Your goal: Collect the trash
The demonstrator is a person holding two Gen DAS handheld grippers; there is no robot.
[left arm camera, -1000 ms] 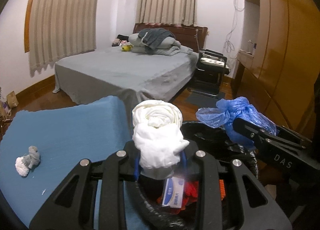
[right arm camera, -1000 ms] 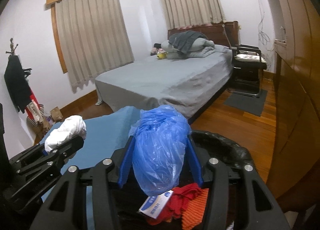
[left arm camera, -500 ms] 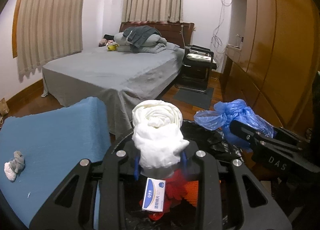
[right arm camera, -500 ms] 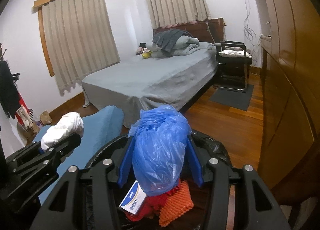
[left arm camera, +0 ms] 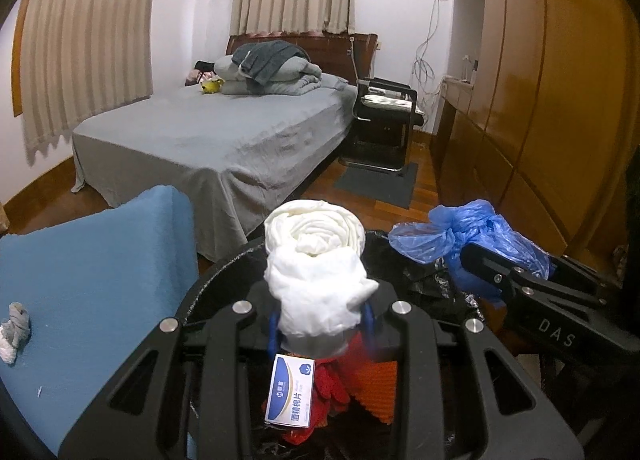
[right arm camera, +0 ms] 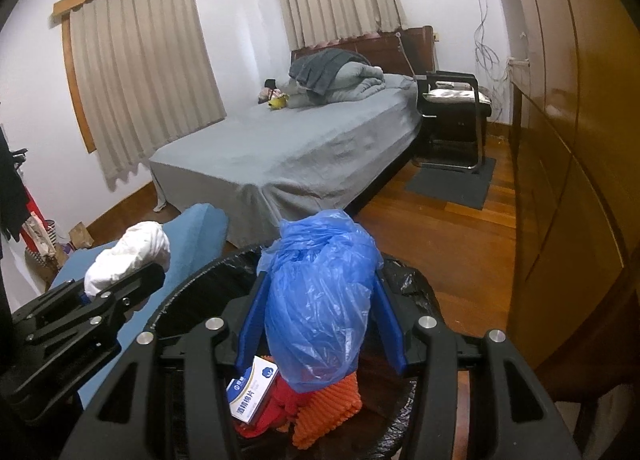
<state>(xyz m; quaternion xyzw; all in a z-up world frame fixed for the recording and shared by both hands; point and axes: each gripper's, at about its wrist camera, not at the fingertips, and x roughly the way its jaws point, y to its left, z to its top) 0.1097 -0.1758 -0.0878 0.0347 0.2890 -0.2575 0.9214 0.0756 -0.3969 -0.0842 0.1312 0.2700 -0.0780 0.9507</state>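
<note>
The left gripper (left arm camera: 320, 320) has its blue fingers (left arm camera: 273, 326) drawn fairly close and pressed into the lower end of a white cloth roll (left arm camera: 318, 272). The right gripper (right arm camera: 322, 324) stands about half open, its fingers (right arm camera: 252, 324) clamped on either side of a crumpled blue plastic bag (right arm camera: 320, 300).

Both bundles look light and soft. The cloth squashes under the fingers and bulges above them, so a hold low on the wad, as now, seems secure. The bag is thin, slick film and likely to slip or spring back, so it is best pinched across its bulk rather than by a loose edge.

The roll's long axis runs forward and up from the fingers, its coiled end pointing away from the camera. The bag likewise stands lengthwise between the right fingers, its rumpled top furthest out.

Just below both sets of fingers sits a black-lined bin (left arm camera: 224, 272), already holding a small white and blue box (left arm camera: 291, 392) and red and orange fabric (right arm camera: 328, 404). To the left of the left fingers, on the blue worktop (left arm camera: 100, 260), lies a small grey and white wad (left arm camera: 14, 330), well apart.
</note>
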